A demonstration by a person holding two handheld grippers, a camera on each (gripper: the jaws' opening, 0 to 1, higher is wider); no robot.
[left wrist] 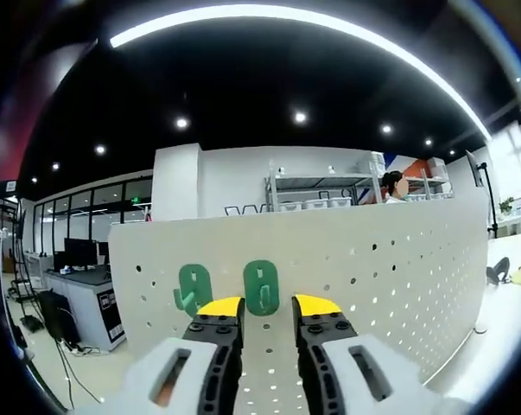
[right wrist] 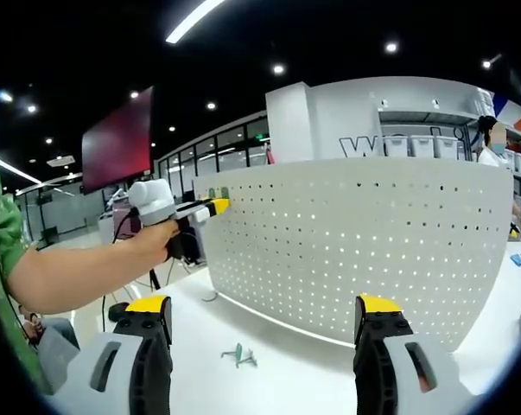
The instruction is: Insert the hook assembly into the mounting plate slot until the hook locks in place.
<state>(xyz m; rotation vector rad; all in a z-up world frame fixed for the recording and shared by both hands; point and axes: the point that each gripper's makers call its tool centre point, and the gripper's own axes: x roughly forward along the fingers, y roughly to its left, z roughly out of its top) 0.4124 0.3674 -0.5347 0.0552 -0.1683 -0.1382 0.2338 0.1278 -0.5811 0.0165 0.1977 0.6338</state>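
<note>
Left hand-held gripper (left wrist: 269,313) hovers at the white pegboard (left wrist: 398,259), jaws parted, nothing gripped; just ahead of its tips are two green mounting plates (left wrist: 261,286), and the left one (left wrist: 194,290) already seems to carry a hook. Right hand-held gripper (right wrist: 264,316) waits wide open and empty over the white worktop (right wrist: 295,363), facing the pegboard's other side. A small green hook assembly (right wrist: 239,354) lies on the worktop between and just ahead of its jaws. Likely best: pinch that hook by its stem, then slide it squarely into the free plate's slot.
</note>
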